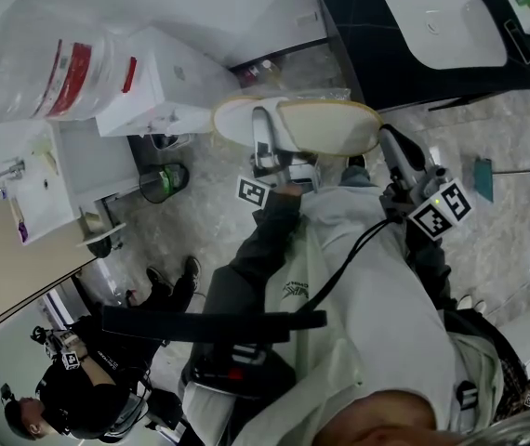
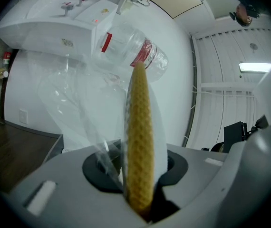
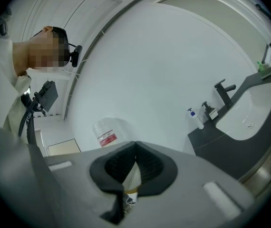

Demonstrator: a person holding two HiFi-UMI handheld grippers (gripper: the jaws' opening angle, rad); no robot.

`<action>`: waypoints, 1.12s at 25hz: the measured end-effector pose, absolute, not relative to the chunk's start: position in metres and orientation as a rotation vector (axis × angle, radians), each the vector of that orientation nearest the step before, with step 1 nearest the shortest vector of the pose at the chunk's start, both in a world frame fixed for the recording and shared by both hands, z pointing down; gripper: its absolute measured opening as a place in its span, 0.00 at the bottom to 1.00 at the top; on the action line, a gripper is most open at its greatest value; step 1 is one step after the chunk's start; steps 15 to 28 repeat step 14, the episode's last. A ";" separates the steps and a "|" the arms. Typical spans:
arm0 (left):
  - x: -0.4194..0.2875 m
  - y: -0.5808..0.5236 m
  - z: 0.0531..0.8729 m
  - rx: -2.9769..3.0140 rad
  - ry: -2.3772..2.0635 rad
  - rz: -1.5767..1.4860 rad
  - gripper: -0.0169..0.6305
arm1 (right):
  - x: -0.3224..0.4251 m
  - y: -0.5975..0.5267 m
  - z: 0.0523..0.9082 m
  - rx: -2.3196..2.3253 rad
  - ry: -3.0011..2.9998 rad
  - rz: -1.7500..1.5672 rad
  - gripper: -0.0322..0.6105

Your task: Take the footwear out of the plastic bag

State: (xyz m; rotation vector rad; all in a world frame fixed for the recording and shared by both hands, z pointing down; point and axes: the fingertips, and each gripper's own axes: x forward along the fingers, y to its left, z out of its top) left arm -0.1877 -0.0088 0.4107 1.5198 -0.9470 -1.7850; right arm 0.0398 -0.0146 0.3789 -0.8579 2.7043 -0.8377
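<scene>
A white slipper with a tan, textured sole point(image 1: 298, 124) is held up in the middle of the head view. My left gripper point(image 1: 267, 149) is shut on its left part. In the left gripper view the sole's edge point(image 2: 139, 141) stands upright between the jaws of the left gripper point(image 2: 138, 177), with the clear plastic bag's film point(image 2: 78, 103) draped on its left side. My right gripper point(image 1: 388, 142) is at the slipper's right end. Its pads point(image 3: 145, 163) are shut on a thin pale sliver point(image 3: 131, 177) that looks like bag film.
A black counter point(image 1: 377, 54) with a white basin point(image 1: 442, 26) lies at the upper right. A white fixture point(image 1: 167, 82) and a clear container with a red label point(image 1: 51, 63) are at the upper left. A dark bin point(image 1: 163, 182) stands on the stone floor. Another person point(image 1: 88, 379) is at the lower left.
</scene>
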 end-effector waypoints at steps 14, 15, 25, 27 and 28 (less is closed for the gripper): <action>-0.205 -0.003 0.413 1.504 -0.967 -1.790 0.19 | 0.023 -0.011 0.383 -0.840 2.696 -0.871 0.05; -0.205 -0.003 0.413 1.504 -0.967 -1.790 0.19 | 0.023 -0.011 0.383 -0.840 2.696 -0.871 0.05; -0.205 -0.003 0.413 1.504 -0.967 -1.790 0.19 | 0.023 -0.011 0.383 -0.840 2.696 -0.871 0.05; -0.205 -0.003 0.413 1.504 -0.967 -1.790 0.19 | 0.023 -0.011 0.383 -0.840 2.696 -0.871 0.05; -0.205 -0.003 0.413 1.504 -0.967 -1.790 0.19 | 0.023 -0.011 0.383 -0.840 2.696 -0.871 0.05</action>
